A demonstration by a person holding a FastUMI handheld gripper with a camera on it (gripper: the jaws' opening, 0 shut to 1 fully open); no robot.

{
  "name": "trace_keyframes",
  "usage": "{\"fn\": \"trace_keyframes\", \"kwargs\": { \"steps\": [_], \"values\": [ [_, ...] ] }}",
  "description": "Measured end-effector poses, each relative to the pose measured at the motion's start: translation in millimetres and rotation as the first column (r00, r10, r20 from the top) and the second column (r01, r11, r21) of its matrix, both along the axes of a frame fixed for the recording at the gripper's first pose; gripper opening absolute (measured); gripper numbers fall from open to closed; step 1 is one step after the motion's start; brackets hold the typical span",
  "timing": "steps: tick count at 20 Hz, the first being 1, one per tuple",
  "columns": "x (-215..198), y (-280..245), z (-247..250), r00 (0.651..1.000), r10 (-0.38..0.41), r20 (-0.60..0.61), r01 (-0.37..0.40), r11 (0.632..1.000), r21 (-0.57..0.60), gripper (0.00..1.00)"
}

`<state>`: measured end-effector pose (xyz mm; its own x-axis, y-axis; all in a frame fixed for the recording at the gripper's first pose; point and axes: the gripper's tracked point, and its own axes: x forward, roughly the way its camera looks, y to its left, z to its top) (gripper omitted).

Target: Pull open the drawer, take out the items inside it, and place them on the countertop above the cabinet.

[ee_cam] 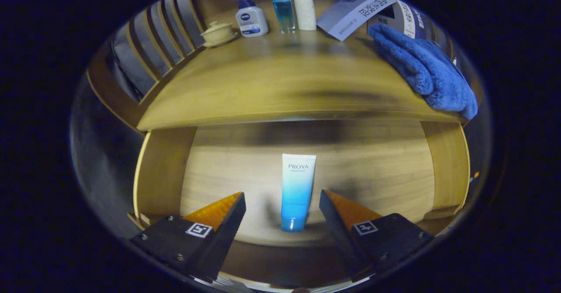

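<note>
Lying flat on the floor of the pulled-open drawer (447,170), a white-and-blue cosmetic tube (297,191) points its cap toward you, resting between the spread fingers of your gripper (282,207), which hangs released and touches nothing. You look to be at the take-out step, with the drawer already open. Your next move likely calls for easing forward and down until both fingers flank the tube's body, then closing gently. Above, the wooden countertop (280,87) carries a small lidded cup (218,33), three bottles (282,12) and a blue towel (427,73), with bare wood in the middle for setting the tube down
</note>
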<state>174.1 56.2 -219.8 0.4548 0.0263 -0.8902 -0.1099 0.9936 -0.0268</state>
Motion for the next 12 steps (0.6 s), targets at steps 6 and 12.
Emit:
{"fn": "trace_keyframes", "kwargs": {
  "steps": [6, 12],
  "values": [
    [-6, -17, -30, 0.987, -0.077, -0.138, 0.070, 0.996, -0.055, 0.64],
    [3, -15, -23, 0.998, 0.034, -0.044, -0.037, 0.996, -0.076, 0.38]
  ]
}}
